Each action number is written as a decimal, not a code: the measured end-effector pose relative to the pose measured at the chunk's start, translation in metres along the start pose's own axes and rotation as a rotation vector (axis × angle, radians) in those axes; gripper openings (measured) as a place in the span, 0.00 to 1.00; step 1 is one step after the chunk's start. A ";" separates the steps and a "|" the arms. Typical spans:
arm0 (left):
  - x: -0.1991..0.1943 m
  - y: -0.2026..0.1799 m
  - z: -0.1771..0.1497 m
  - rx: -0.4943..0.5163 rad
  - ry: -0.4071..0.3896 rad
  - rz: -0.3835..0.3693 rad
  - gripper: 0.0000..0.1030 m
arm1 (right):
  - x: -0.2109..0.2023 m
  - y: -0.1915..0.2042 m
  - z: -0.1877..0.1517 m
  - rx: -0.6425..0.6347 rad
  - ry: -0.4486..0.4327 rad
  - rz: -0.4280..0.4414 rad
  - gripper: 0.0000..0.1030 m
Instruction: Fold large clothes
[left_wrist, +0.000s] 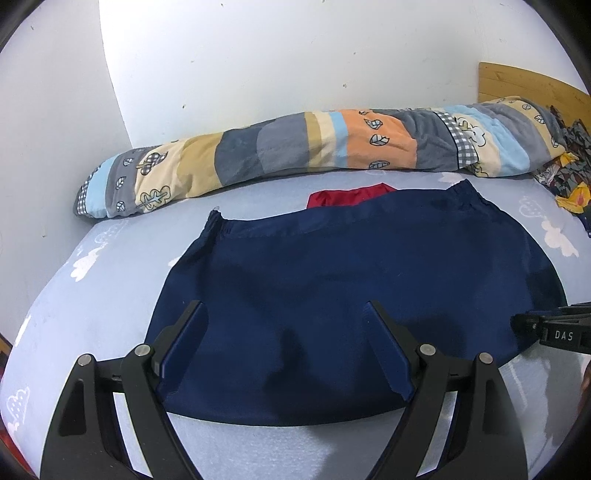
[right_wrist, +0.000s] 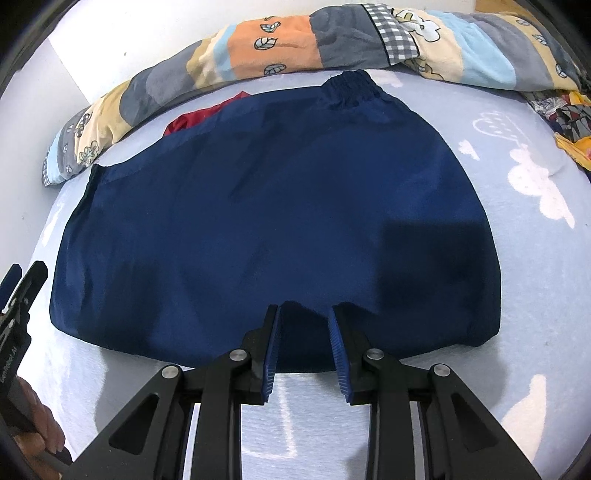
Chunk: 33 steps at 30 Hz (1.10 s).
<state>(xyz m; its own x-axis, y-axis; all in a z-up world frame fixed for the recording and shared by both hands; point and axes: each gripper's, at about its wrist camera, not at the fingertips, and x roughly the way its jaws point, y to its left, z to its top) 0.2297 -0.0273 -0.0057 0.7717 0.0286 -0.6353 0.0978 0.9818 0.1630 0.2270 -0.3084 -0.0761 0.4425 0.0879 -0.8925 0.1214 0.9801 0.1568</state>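
Black tongs frame both views, and each pair hangs over the near edge of the navy garment (left_wrist: 332, 280), which lies spread flat on the bed (left_wrist: 92, 295) with its elastic waistband (right_wrist: 351, 83) at the far side, laid out so a fold can run cleanly. Left tongs (left_wrist: 286, 314) stand wide with nothing between the pads, seemingly ready to take the near hem. Right tongs (right_wrist: 304, 314) are narrowed with a clear gap, and I judge they grip nothing, though cloth lies just under the tips. A red cloth (left_wrist: 347, 197) peeks from behind the waistband. Along the wall, a rolled patchwork quilt (left_wrist: 295, 151) stays clear of the folding space
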 end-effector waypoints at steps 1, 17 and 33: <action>0.000 0.000 0.000 0.002 -0.002 -0.003 0.84 | 0.000 -0.001 0.000 0.001 0.001 -0.002 0.29; 0.018 -0.002 -0.007 0.014 0.084 0.000 0.84 | 0.003 -0.019 -0.001 0.036 0.017 -0.086 0.29; 0.040 0.006 -0.018 -0.092 0.212 -0.005 0.84 | -0.036 -0.144 -0.007 0.499 -0.091 0.149 0.40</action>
<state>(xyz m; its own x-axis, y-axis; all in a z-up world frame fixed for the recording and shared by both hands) 0.2497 -0.0172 -0.0438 0.6213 0.0526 -0.7818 0.0366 0.9947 0.0960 0.1873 -0.4515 -0.0692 0.5601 0.1817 -0.8082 0.4499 0.7525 0.4809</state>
